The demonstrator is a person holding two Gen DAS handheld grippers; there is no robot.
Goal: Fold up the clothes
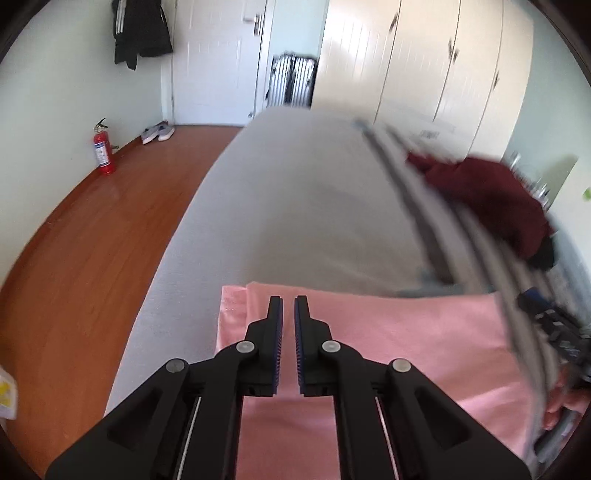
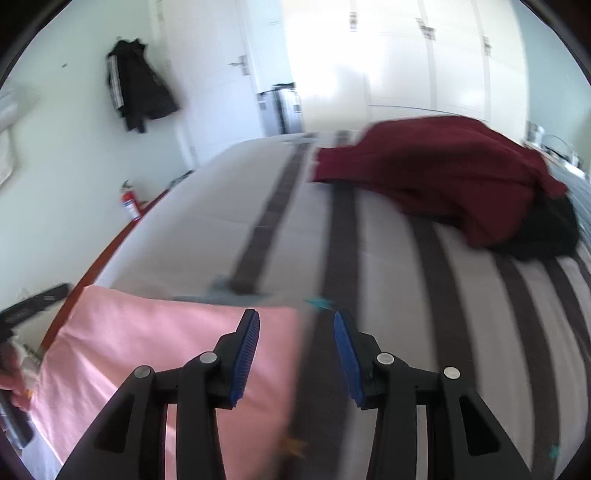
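Left gripper: I am seeing my left gripper (image 1: pixel 288 301) hovering over the pink cloth (image 1: pixel 406 332), its jaws drawn nearly together with a thin gap between them and nothing caught in it

Right gripper: my right gripper (image 2: pixel 296 319) is hanging released, jaws spread wide, straddling the pink cloth's (image 2: pixel 166 339) right edge; the left finger is sitting over the pink fabric, the right one over the striped sheet (image 2: pixel 424 295)

Pink cloth: it is lying flat on the bed (image 1: pixel 295 192) directly beneath both grippers, a folded layer showing along its far left edge

Striped sheet: in the left wrist view it is showing blurred to the right of my left gripper, so I cannot tell how it is lying there

Red garment: a dark red garment (image 2: pixel 443 170) is lying heaped ahead and to the right of my right gripper, well apart from the pink cloth

Room ahead: a fire extinguisher (image 1: pixel 103 151) is standing by the wall far to the left, a dark jacket (image 1: pixel 142 31) is hanging above it, white wardrobe doors (image 1: pixel 424 62) beyond the bed
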